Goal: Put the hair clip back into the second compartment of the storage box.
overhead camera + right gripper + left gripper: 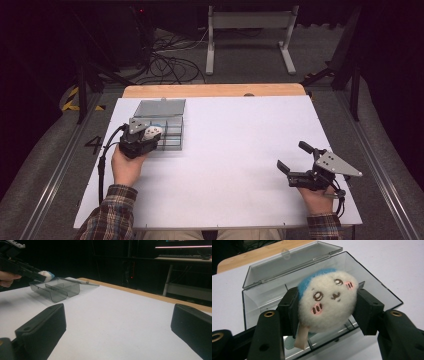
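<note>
A round white plush toy [329, 300] with a stitched face and a blue back sits between the pads of my left gripper [328, 308], which is shut on it. It hangs just over the clear grey plastic box [372, 280], whose lid [287, 262] lies folded back. From above, the toy [152, 132] and the left gripper [150, 136] hover at the near left of the box [172, 131]. Far off in the right gripper view I see the toy [46, 275] above the box [56, 291]. My right gripper [291, 157] rests at the table's right, jaws wide apart and empty.
The white table top [230, 160] has a wooden strip [215, 90] along its far edge. The box has dividers [53, 286] that split it into compartments. Cables [170, 60] and a metal stand [250, 30] lie on the floor beyond.
</note>
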A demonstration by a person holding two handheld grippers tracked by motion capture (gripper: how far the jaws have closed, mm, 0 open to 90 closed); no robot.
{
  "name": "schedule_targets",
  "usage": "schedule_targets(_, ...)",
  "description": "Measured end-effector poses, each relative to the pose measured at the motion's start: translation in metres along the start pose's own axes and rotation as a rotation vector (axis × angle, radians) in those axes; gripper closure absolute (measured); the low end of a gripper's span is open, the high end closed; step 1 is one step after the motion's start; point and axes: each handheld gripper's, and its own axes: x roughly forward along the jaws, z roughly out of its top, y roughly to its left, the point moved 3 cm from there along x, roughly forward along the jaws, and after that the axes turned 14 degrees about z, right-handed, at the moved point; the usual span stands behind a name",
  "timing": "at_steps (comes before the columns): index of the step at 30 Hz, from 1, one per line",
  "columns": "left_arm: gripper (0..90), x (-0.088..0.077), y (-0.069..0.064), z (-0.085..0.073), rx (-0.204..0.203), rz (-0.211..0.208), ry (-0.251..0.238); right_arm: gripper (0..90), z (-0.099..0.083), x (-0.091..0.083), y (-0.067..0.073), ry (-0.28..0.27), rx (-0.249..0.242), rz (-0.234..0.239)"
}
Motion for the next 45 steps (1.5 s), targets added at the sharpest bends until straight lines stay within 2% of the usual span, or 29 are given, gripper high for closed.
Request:
schedule_targets(4,44.0,0.004,0.004,0.005,0.008,0.020,0.010,0.2,0.000,0.000,-0.001,0.000,0.001,-0.003)
schedule_targets(9,44.0,0.010,0.006,0.007,-0.035,0.033,0.019,0.2,0.000,0.001,-0.001,0.001,0.002,-0.002)
schedule_targets(13,43.9,0.015,0.007,0.010,-0.026,0.046,0.031,0.2,0.000,0.001,-0.001,0.000,-0.002,-0.003)
schedule_targets(16,43.8,0.019,0.009,0.012,-0.037,0.058,0.034,0.2,0.000,0.001,-0.001,0.001,-0.001,-0.003)
schedule_targets(21,43.6,0.027,0.015,0.010,-0.073,0.055,0.058,0.2,-0.001,0.002,-0.001,0.002,-0.002,-0.004)
schedule_targets(26,43.5,0.034,0.016,0.010,-0.090,0.056,0.068,0.2,-0.001,0.003,-0.001,0.000,0.000,-0.002)
schedule_targets(28,43.5,0.036,0.016,0.010,-0.080,0.055,0.087,0.2,-0.001,0.003,-0.001,-0.001,0.001,-0.004)
schedule_targets(36,43.2,0.042,0.013,0.020,-0.043,0.062,0.111,0.2,-0.001,0.003,-0.001,0.001,0.004,-0.004)
schedule_targets(38,43.1,0.043,0.012,0.022,-0.046,0.063,0.122,0.2,-0.001,0.002,-0.001,0.001,0.003,-0.005)
schedule_targets(45,42.4,0.053,0.010,0.022,-0.023,0.079,0.166,0.2,-0.001,0.002,-0.001,0.002,0.001,-0.005)
